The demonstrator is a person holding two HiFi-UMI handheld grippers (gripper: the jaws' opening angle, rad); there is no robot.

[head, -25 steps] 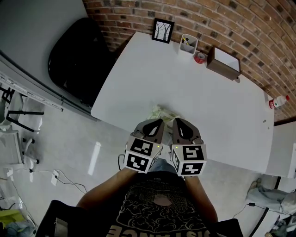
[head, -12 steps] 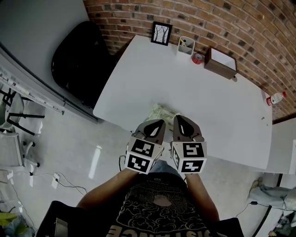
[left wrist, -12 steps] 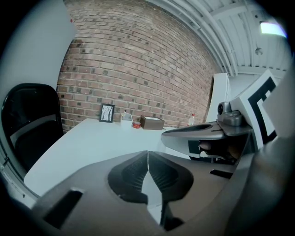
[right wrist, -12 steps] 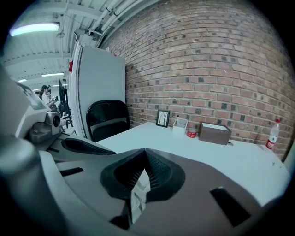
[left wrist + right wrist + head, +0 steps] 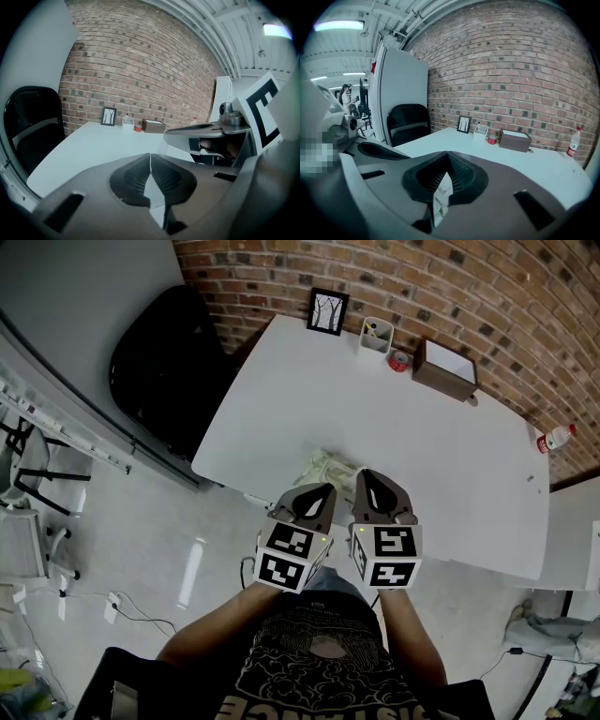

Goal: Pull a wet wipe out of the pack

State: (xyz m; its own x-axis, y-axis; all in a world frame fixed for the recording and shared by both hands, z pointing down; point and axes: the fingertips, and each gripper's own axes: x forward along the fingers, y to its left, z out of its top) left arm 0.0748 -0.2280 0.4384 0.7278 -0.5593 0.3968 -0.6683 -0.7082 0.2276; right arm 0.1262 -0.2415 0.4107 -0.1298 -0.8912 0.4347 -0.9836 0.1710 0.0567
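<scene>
The wet wipe pack, pale green and crumpled, lies near the front edge of the white table, partly hidden behind my gripper tips. My left gripper hovers just short of it, jaws closed tip to tip. Beside it, my right gripper is also shut. In the right gripper view a white creased piece shows in the gap behind the tips. I cannot tell whether it is gripped or is the pack seen below.
Along the brick wall at the table's far side stand a framed picture, a pen cup, a red tape roll and a brown box. A bottle is at the right end. A black chair stands left of the table.
The head view has shifted slightly. Both grippers stay side by side in front of the pack, jaws unchanged.
</scene>
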